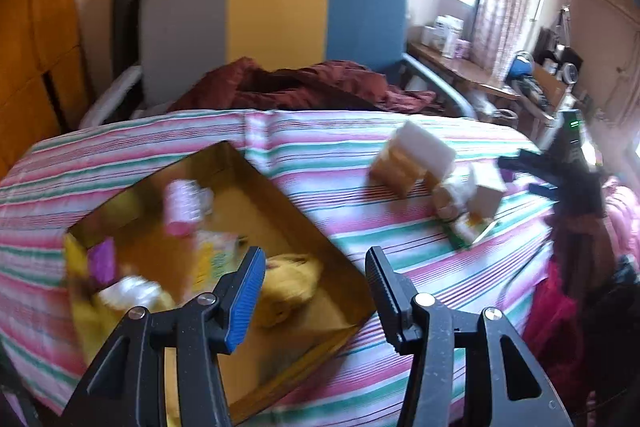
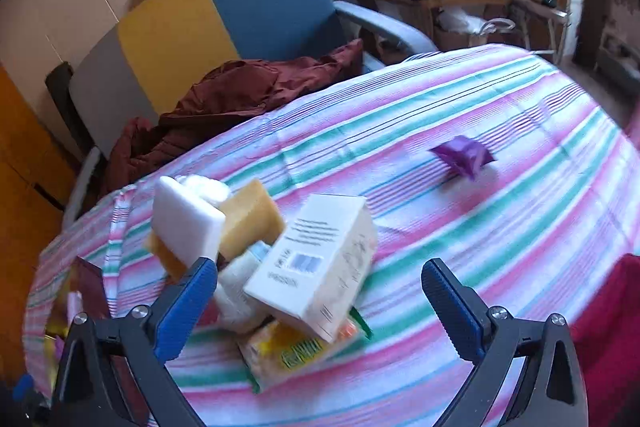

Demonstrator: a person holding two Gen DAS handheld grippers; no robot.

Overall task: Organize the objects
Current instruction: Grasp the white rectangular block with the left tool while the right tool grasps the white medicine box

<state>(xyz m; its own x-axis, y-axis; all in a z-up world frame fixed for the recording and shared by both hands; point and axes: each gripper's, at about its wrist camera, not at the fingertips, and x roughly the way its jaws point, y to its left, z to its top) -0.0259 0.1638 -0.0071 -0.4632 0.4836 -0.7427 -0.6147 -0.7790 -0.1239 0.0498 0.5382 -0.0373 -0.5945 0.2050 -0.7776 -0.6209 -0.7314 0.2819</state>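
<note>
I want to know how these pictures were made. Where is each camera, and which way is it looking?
Left wrist: sits on the left gripper, open, looking over the box on the bed; the right gripper shows at far right.
Right wrist: sits on the right gripper, open, looking at the pile and a purple packet.
Both share: the pile, striped sheet and chair.
</note>
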